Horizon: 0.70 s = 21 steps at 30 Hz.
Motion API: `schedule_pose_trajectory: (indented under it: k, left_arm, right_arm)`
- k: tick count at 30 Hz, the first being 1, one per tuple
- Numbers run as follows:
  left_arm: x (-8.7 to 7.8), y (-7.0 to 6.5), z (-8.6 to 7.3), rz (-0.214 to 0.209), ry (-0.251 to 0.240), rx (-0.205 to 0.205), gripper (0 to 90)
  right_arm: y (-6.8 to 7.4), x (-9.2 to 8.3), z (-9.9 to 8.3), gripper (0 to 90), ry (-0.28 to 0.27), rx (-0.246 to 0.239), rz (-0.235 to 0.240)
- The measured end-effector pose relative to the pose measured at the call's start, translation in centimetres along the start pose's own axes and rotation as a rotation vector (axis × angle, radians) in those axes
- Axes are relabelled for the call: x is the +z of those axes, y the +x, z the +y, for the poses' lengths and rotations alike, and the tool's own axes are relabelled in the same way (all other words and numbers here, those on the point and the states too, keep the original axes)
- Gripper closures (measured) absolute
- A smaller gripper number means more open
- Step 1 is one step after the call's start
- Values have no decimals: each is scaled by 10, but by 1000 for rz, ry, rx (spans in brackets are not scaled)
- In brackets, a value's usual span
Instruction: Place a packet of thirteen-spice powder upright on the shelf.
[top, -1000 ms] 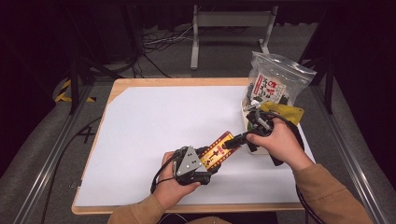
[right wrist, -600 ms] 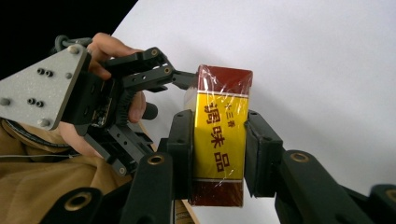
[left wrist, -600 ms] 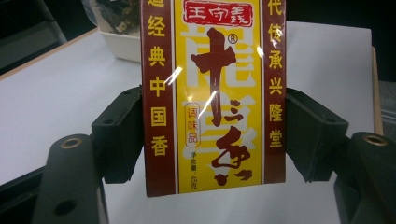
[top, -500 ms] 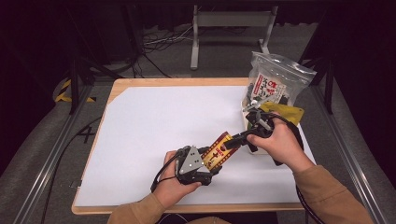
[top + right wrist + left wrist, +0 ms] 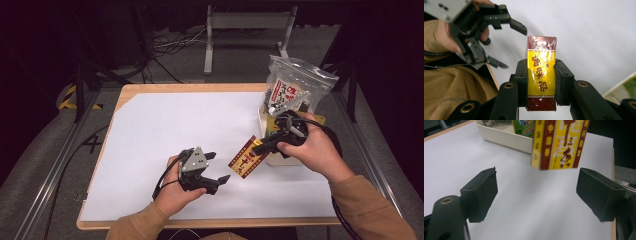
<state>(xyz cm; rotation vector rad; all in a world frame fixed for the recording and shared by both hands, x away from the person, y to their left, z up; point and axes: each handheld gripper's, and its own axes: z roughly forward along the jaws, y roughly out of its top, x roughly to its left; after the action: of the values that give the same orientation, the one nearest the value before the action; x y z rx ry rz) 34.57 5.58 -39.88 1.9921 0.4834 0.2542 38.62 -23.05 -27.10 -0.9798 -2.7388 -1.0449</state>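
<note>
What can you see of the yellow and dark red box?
The yellow and dark red box is a slim rectangular carton in glossy clear wrap, with dark red ends, a yellow middle and red characters. The right gripper holds it clear of the white table cover, fingers pressing its two narrow sides. It tilts toward the open left gripper, whose jaws have just opened; nothing lies between them.

Lighting: bright overhead light on the white surface (image 5: 165,135); room beyond it dark. Shadows: soft, faint under the packet (image 5: 559,142) in the left gripper view. Glare: sheen on the packet's wrap, right gripper view. Focus: packet blurred close up; high view slightly grainy.
</note>
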Motion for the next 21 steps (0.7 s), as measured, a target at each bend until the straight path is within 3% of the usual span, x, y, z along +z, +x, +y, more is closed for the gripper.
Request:
schedule_pose_trajectory:
  k: [6, 12, 21]
  left_arm:
    - [-15, 15, 0, -2, 36, -63, 181]
    - [-30, 27, -4, 19, 73, -95, 175]
    - [-47, 37, -8, 48, 87, -131, 172]
  right_arm:
    - [-5, -18, 0, 688, 9, -34, -30]
    - [-7, -31, 1, 688, 27, -66, -68]
    - [-12, -51, 9, 687, 70, -174, -146]
